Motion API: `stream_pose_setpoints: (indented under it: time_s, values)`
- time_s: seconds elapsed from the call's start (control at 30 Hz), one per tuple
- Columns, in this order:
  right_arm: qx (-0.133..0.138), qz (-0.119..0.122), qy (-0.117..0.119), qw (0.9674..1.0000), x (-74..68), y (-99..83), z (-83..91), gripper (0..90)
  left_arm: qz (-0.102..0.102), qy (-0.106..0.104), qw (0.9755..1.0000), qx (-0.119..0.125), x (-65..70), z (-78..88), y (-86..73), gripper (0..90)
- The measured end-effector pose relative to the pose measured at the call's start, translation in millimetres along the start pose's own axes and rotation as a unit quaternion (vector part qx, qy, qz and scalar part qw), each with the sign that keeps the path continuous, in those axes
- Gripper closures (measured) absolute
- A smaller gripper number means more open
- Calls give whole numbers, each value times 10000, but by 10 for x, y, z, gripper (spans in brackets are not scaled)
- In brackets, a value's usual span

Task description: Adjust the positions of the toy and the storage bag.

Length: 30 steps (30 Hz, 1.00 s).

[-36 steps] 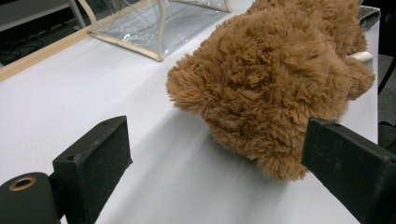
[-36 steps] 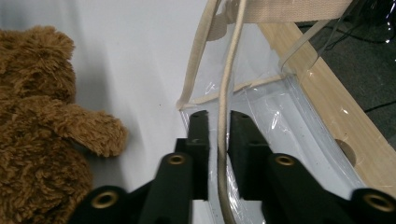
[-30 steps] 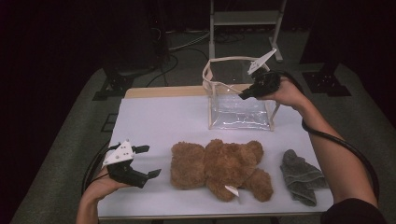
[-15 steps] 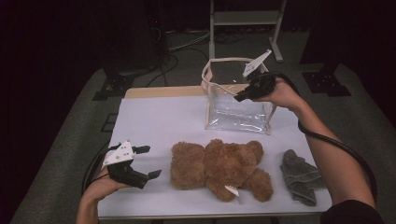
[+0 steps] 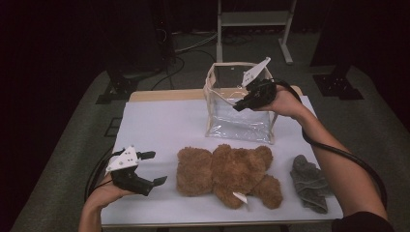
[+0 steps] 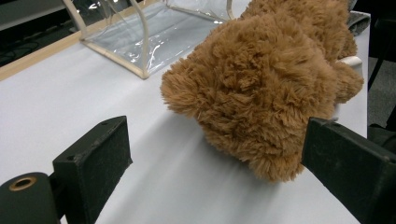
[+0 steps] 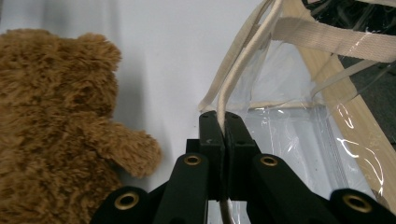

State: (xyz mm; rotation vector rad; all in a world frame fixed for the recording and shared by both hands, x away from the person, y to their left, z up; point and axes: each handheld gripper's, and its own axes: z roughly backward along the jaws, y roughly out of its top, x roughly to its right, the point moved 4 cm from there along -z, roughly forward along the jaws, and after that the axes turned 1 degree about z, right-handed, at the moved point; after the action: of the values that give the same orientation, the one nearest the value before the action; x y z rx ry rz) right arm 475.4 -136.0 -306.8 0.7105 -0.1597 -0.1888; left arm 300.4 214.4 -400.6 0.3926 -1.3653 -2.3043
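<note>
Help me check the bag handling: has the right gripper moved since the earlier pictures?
Yes. The right gripper, shut on the rim of the clear plastic bag with cream trim, has shifted left, judged against the brown plush teddy bear lying unmoved.

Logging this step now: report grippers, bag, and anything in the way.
Right gripper shut on the clear bag rim. Left gripper open beside the teddy bear, not touching. Grey cloth lies off to the right, out of the way.
</note>
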Motion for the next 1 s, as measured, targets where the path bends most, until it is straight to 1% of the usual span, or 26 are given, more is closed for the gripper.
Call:
stream_pose_setpoints:
  time_s: [0.17,0.2,0.23,0.27,0.37,0.63,0.8,0.9,1.0]
  values:
    - [42,168,107,9998,-107,65,-17,872,16,-24,10000,-5,8,-10,0,76]
    - [52,231,135,9996,-131,82,-23,872,9,-33,10000,-15,10,-13,-1,76]
    - [52,231,135,9996,-131,82,-23,872,9,-33,10000,-15,10,-13,-1,76]
    - [68,273,176,9994,-177,106,-34,872,10,-43,10000,-17,11,-15,-2,76]
    - [109,348,249,9990,-248,138,-55,872,12,-42,10000,-14,13,-14,-1,76]
    - [135,523,424,9976,-410,209,-96,871,-1,-71,10000,-21,22,-17,2,76]
    - [139,561,447,9973,-464,209,-109,871,-5,-99,9999,-36,31,-26,0,76]
    - [155,524,454,9975,-480,199,-109,871,2,-102,9999,-37,30,-29,-1,76]
    - [146,541,463,9974,-492,197,-110,871,-9,-112,9999,-47,34,-33,1,76]
